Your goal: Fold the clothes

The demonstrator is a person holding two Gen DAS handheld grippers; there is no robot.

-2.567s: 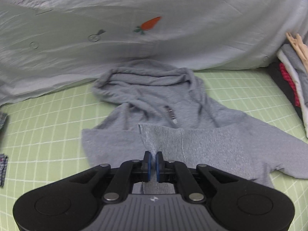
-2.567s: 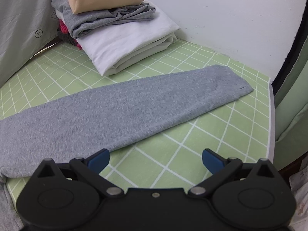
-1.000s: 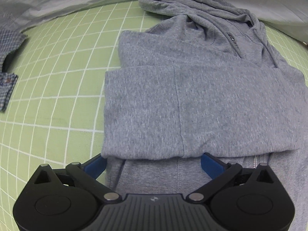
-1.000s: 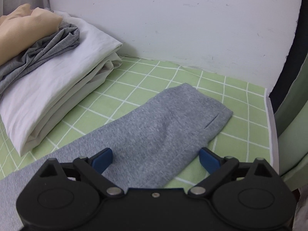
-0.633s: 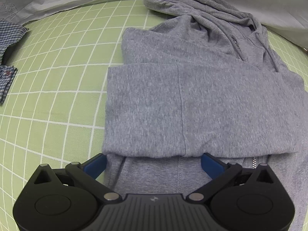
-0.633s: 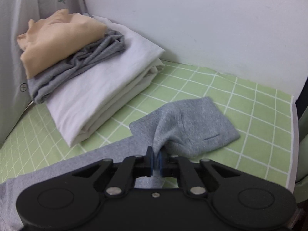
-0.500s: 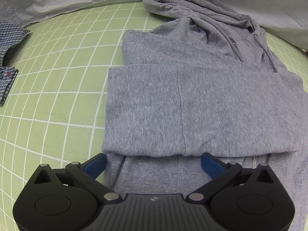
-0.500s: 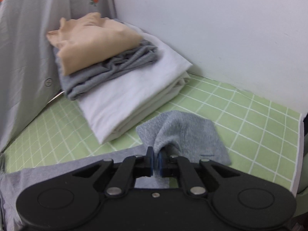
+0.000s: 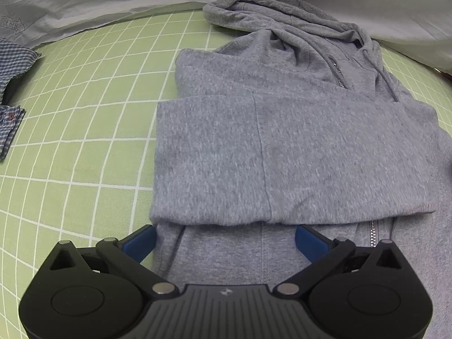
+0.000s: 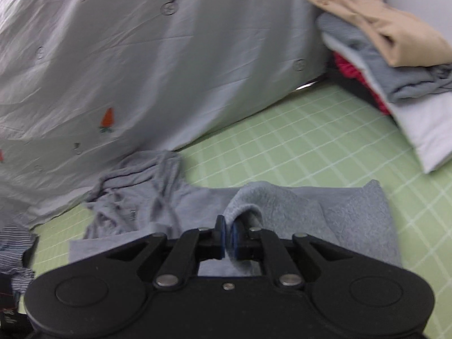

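While clamped on the sleeve cuff (image 10: 285,203) of the grey hoodie (image 9: 282,147) spread on the green grid mat (image 9: 84,130), right gripper (image 10: 228,240) mid-fold; left gripper (image 9: 224,237) splayed open, empty, over the hem; next, probably: lay cuff across hoodie's chest, release.

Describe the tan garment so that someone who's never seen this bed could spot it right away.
Start at the green checked sheet and follow it to the stack of folded clothes by the wall, beside the pale grey carrot-print quilt. The tan garment lies on top, over a grey piece; it is the only beige item there.
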